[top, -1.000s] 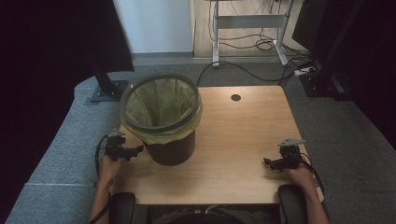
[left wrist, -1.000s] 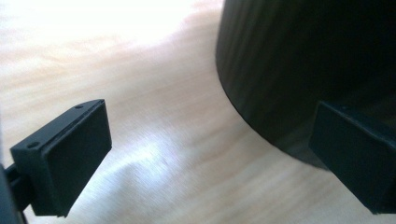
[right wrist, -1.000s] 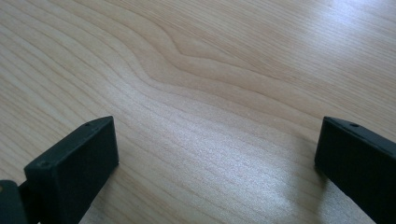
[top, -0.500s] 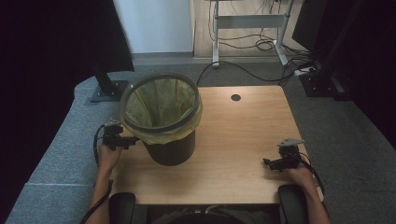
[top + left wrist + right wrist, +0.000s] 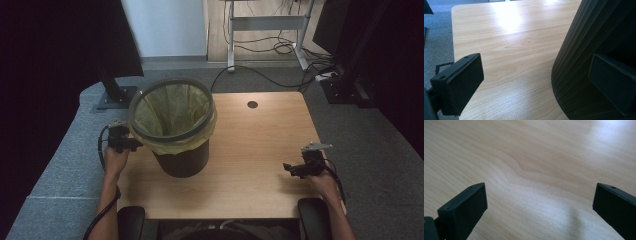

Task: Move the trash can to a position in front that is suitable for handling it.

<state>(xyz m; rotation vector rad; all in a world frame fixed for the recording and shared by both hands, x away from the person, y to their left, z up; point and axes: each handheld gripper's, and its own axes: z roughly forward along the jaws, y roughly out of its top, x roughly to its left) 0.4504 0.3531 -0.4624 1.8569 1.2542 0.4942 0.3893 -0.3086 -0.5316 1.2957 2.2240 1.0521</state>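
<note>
A black ribbed waste bin (image 5: 181,155) lined with a yellow bag (image 5: 170,110) stands on the left half of the wooden table (image 5: 250,145). My left gripper (image 5: 131,145) is at the bin's left side, just under the bag's folded rim, and it is open. In the left gripper view the bin wall (image 5: 586,50) fills the right side, with one jaw in front of it and the other over bare table (image 5: 506,50). My right gripper (image 5: 291,169) hovers open above the table near the front right; its view shows bare wood (image 5: 536,165) between the jaws.
A round cable hole (image 5: 252,104) sits near the table's far edge. Grey carpet (image 5: 70,165) surrounds the table. A monitor stand base (image 5: 116,96) is on the floor at the back left. A desk frame and cables (image 5: 270,40) lie beyond.
My left gripper has moved forward and up along the bin's left side toward the rim of the bag. The right gripper has stayed in place.
</note>
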